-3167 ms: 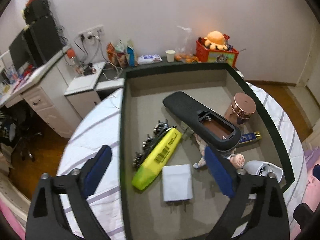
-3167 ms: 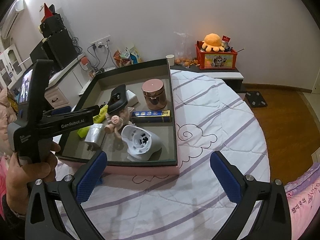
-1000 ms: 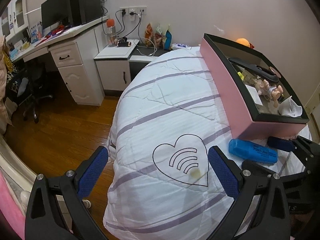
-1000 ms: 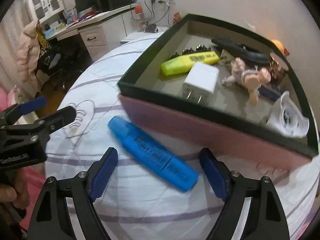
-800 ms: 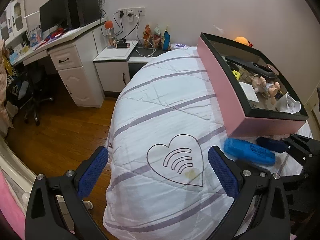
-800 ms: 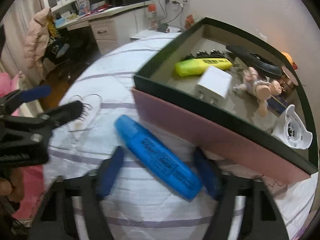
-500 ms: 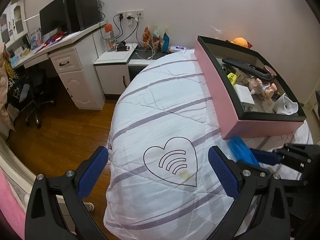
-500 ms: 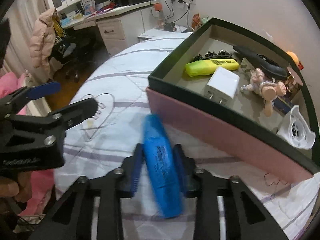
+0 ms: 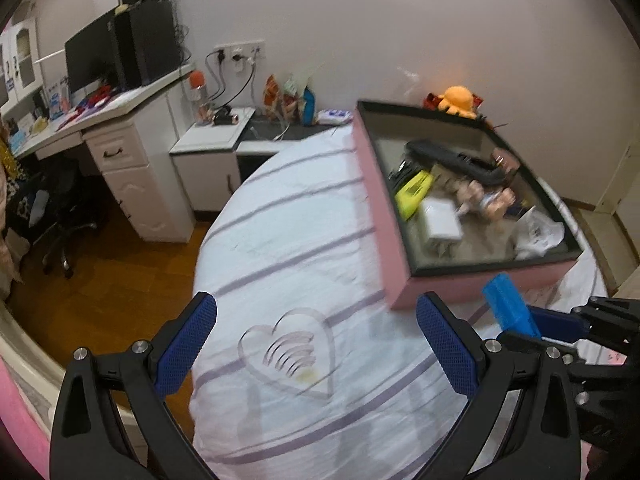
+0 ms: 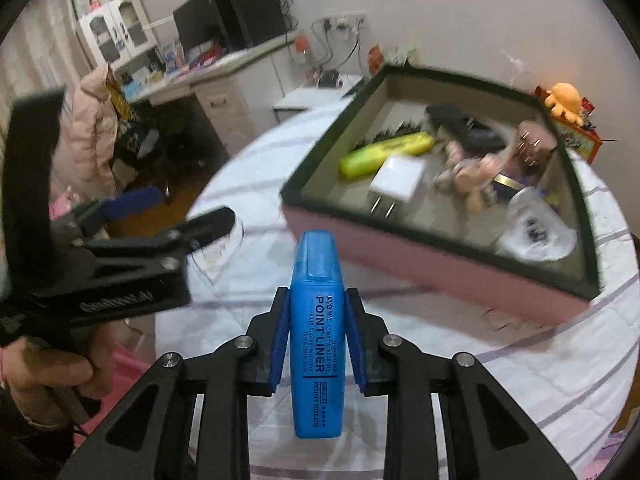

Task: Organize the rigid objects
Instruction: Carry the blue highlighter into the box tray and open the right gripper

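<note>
The right claw (image 10: 316, 336) has clamped onto the blue marker (image 10: 316, 332) and lifted it off the bed (image 9: 304, 248) — a second ago its jaws stood wide around the marker, which lay flat beside the box (image 10: 432, 264). The marker now sits lengthwise between the pads, cap pointing toward the box. That likely means the pick is done and only the carry and drop into the box remain. The left claw (image 9: 316, 344) hangs open and empty over the heart print (image 9: 292, 352), well apart from the box.

Counted in the box: one yellow marker (image 10: 386, 152), one white plug (image 10: 398, 180), one black remote (image 10: 464, 126), one doll (image 10: 468, 176), one copper jar (image 10: 532, 140), one white plastic piece (image 10: 536, 228). Other small items there are too blurred to count.
</note>
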### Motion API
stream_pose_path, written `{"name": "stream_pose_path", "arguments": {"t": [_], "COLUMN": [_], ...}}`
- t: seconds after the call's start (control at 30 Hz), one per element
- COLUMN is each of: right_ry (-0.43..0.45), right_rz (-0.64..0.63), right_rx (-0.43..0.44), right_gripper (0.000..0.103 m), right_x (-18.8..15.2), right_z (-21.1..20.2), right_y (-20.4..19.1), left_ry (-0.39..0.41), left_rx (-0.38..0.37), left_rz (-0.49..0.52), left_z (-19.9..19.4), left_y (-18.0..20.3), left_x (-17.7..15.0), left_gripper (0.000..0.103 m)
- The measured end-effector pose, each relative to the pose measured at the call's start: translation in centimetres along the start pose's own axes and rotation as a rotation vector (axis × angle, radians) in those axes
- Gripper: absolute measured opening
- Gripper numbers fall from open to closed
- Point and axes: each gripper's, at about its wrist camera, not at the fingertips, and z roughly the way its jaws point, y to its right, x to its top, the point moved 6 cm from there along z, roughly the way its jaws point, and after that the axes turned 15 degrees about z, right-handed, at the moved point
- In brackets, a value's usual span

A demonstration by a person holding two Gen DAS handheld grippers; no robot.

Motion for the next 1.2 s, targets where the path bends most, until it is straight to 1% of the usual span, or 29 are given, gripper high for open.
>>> {"name": "stream_pose_path", "arguments": {"t": [0.1, 0.2, 0.27, 0.37, 0.43, 0.57, 0.7, 0.73, 0.77, 0.87, 0.9, 0.93, 0.97, 1.0, 1.03, 1.1, 1.17, 1.2], "right_ry": [0.054, 0.095, 0.105, 0.093, 0.081, 0.068, 0.073, 0.077, 0.081, 0.108, 0.123, 0.139, 0.151, 0.167, 0.192, 0.222, 0.247, 0.26], "right_rz": [0.019, 0.036, 0.054, 0.085, 0.096, 0.074, 0.048, 0.047, 0.045, 0.043, 0.052, 0.068, 0.092, 0.123, 0.159, 0.215, 0.258, 0.276], "right_rx": [0.007, -0.015, -0.031, -0.053, -0.064, -0.097, -0.12, -0.119, -0.118, -0.127, -0.136, -0.134, -0.114, -0.101, -0.09, -0.075, -0.101, -0.126], "right_gripper": [0.027, 0.027, 0.027, 0.027, 0.027, 0.027, 0.028, 0.029, 0.032, 0.046, 0.058, 0.067, 0.072, 0.082, 0.086, 0.086, 0.088, 0.091], "right_x": [2.3, 5.1, 7.0, 8.9, 9.7, 10.3, 9.8, 9.8, 9.7, 9.6, 9.6, 9.6, 9.6, 9.6, 9.5, 9.1, 8.5, 8.1], "right_z": [-1.7, -2.1, -1.4, 0.4, 1.9, 4.1, 4.8, 4.7, 4.6, 3.7, 3.2, 2.7, 2.1, 1.4, 0.4, -1.3, -3.2, -4.4], "right_y": [0.6, 1.7, 2.7, 4.3, 5.0, 5.1, 5.1, 5.2, 5.2, 5.2, 5.4, 5.7, 5.9, 6.3, 6.8, 7.6, 8.5, 8.9], "left_ry": [0.036, 0.064, 0.077, 0.079, 0.068, 0.046, 0.03, 0.028, 0.029, 0.034, 0.035, 0.036, 0.039, 0.042, 0.046, 0.058, 0.068, 0.071], "left_rx": [-0.001, 0.01, 0.019, 0.026, 0.021, 0.016, 0.009, 0.007, 0.007, 0.005, 0.003, 0.0, -0.001, 0.003, 0.006, 0.003, -0.002, -0.001], "left_rz": [0.012, 0.018, 0.014, 0.012, 0.01, 0.009, 0.009, 0.01, 0.009, -0.008, -0.014, -0.024, -0.028, -0.028, -0.025, -0.016, -0.008, -0.005], "left_z": [-0.1, 0.4, 0.9, 1.8, 2.7, 3.9, 4.6, 4.6, 4.5, 4.0, 3.8, 3.5, 3.2, 2.7, 2.3, 1.2, 0.0, -0.4], "left_y": [0.5, 0.6, 0.6, 0.5, 0.6, 0.8, 1.1, 1.2, 1.3, 1.1, 1.1, 1.0, 0.9, 1.0, 1.1, 1.7, 2.5, 2.7], "left_x": [2.4, 4.8, 6.2, 7.1, 7.4, 7.2, 7.0, 7.0, 6.9, 6.8, 6.7, 6.7, 6.6, 6.6, 6.5, 6.5, 6.5, 6.5], "left_gripper": [0.101, 0.101, 0.101, 0.101, 0.101, 0.101, 0.101, 0.101, 0.101, 0.101, 0.101, 0.101, 0.101, 0.101, 0.101, 0.102, 0.103, 0.103]}}
